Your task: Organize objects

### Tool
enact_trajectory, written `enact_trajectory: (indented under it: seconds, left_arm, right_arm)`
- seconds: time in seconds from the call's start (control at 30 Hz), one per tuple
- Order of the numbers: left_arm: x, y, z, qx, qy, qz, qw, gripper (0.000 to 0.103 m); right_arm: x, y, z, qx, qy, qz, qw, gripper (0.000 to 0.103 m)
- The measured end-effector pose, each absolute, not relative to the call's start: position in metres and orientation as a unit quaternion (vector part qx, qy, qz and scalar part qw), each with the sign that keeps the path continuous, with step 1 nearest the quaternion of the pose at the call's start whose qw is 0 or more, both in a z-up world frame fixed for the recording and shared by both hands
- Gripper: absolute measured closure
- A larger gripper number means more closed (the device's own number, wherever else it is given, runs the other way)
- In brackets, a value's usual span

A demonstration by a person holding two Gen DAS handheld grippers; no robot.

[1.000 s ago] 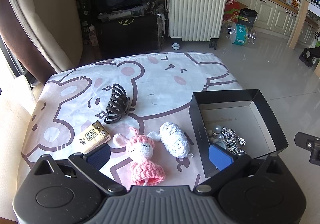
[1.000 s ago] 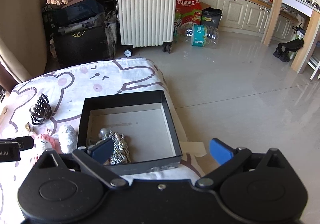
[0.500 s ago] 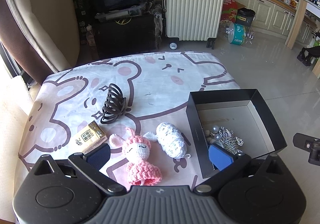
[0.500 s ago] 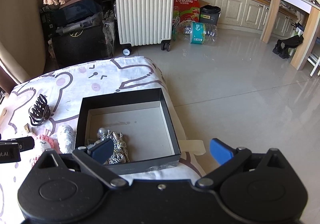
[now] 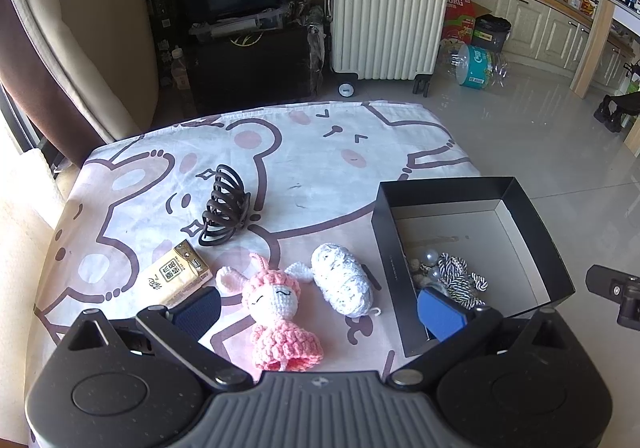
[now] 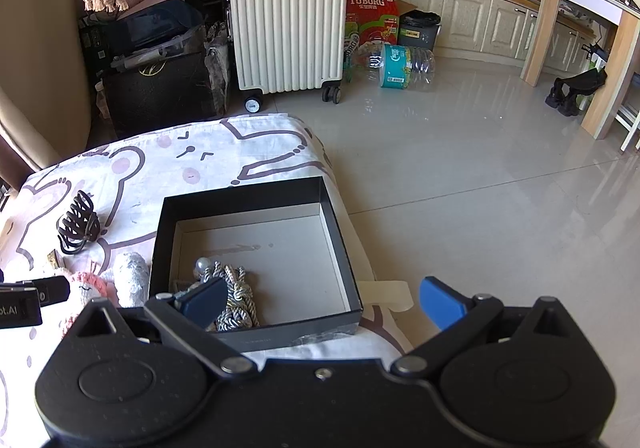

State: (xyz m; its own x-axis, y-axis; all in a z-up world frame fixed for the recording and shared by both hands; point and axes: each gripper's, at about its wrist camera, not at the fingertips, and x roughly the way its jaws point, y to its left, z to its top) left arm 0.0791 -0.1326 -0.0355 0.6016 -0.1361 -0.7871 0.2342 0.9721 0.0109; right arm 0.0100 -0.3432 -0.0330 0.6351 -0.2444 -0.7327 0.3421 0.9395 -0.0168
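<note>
A black open box (image 5: 516, 192) (image 6: 256, 196) sits at the right of the bear-print cloth and holds a striped cord bundle (image 5: 460, 280) (image 6: 236, 296) and some beads. On the cloth lie a black hair claw (image 5: 224, 212) (image 6: 76, 224), a yellow carton (image 5: 176, 276), a pink crochet doll (image 5: 280, 312) (image 6: 92, 284) and a white crochet piece (image 5: 344, 280) (image 6: 128, 272). My left gripper (image 5: 320, 312) is open and empty, low over the doll. My right gripper (image 6: 320, 304) is open and empty over the box's near right corner.
The cloth-covered surface (image 5: 304, 152) ends at a far edge, and beyond the box on the right it drops to a tiled floor (image 6: 480, 176). A white suitcase (image 5: 388, 4), black bags (image 5: 248, 60) and a large water bottle (image 6: 404, 64) stand beyond.
Both grippers have drawn back slightly, so the objects and box sit a little lower and farther left in view. Nothing on the cloth has moved, and both grippers stay open.
</note>
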Motion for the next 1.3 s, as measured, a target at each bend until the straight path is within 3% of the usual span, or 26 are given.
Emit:
enact_trajectory:
  seconds: [0.73,1.3]
  left_arm:
    - [0.085,-0.12,-0.039,0.045,0.439,-0.093,0.893,0.0]
    - [0.087,-0.062,-0.034,0.036,0.435,-0.052,0.898,0.0]
  right_arm:
    - [0.015,-0.342,-0.041,0.067,0.399,-0.174,0.898,0.0]
    - [0.037,-0.299,-0.044,0.055,0.402,-0.132,0.905,0.0]
